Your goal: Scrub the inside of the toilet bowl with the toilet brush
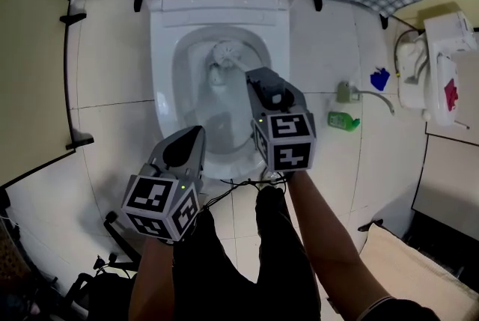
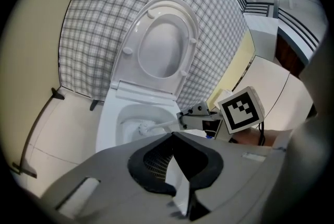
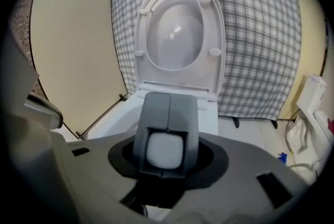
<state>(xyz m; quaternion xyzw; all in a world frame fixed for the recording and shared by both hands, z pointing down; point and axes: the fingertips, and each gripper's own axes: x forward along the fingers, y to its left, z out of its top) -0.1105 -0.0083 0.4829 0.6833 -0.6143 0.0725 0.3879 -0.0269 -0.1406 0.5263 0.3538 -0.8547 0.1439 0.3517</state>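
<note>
The right claw is clamped on the toilet brush. From the head view, the bristle head sits low against the back wall inside the toilet bowl, with the seat up. The left claw hangs over the front rim with its jaws together and nothing in them (a green bottle stands on the floor, well clear).

In the left gripper view, the closed left claw looks across at the brush in the bowl.

In the right gripper view, the right claw pinches only the rounded white end of the brush handle.

Such a short hold is the likely trouble. Hard scrubbing could twist the handle in the pads, or flick water over the rim.
</note>
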